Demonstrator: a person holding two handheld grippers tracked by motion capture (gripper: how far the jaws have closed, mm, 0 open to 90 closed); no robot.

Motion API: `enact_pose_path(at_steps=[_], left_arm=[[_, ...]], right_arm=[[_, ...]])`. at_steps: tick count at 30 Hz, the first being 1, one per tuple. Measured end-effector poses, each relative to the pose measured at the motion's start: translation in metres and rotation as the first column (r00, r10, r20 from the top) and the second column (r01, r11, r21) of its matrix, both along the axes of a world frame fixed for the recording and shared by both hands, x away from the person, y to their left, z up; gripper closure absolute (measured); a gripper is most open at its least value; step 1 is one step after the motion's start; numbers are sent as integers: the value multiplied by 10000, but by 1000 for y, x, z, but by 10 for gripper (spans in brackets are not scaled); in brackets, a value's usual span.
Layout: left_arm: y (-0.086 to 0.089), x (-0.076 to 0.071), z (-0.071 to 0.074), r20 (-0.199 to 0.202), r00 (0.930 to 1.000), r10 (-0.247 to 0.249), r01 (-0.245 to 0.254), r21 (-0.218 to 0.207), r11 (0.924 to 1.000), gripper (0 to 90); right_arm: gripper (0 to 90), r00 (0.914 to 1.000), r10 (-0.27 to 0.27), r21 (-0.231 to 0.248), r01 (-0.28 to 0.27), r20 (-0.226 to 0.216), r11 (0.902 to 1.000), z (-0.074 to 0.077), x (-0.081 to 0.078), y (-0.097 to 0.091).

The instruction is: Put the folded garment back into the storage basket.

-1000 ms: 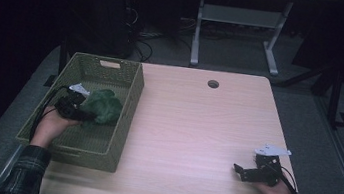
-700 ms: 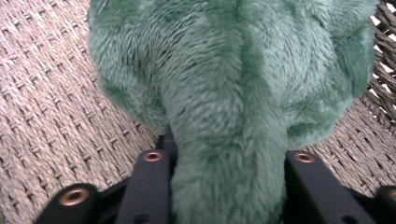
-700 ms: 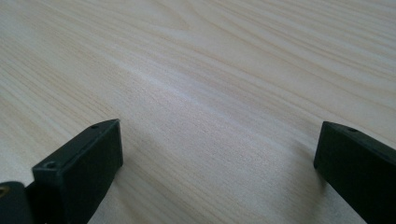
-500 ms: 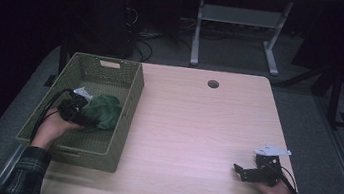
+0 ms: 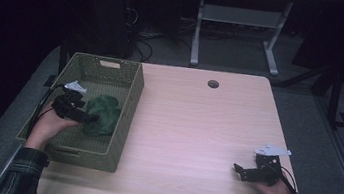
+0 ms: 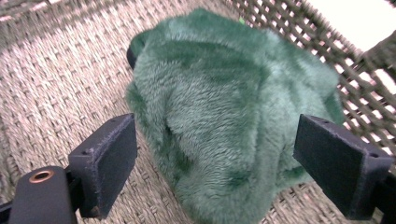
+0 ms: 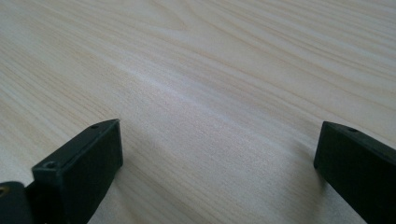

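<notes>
Woven basket (image 5: 129,101) floor: green plush (image 6: 224,116) between left gripper (image 6: 215,168), jaws just opened, not pressing.

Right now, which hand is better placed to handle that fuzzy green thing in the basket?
The left. The left gripper sits inside the basket, its jaws just opened around the green plush. The right gripper rests far across the table.

Spread tongs (image 7: 217,168) over wooden tabletop (image 7: 224,70)

Dim room, lit tabletop (image 5: 196,130); gripper views sharp, bright glare at corner.
</notes>
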State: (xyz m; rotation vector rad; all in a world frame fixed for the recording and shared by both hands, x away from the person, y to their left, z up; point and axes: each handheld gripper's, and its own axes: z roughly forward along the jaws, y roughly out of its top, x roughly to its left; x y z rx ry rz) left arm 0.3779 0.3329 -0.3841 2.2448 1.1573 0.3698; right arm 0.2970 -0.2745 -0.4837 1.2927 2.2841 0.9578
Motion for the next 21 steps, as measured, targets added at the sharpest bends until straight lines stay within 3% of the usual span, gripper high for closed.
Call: enact_pose_path(at_steps=[9,21], left_arm=[[-18,-10,19,484,9985,-243,258,-289,9993,134],[-74,-18,46,1013,9867,-1271,1344,-693,9885,135]], right_arm=[[8,10000,-44,-1,44,-4,10000,0,0,0],[8,10000,-84,-5,84,-13,10000,0,-1,0]])
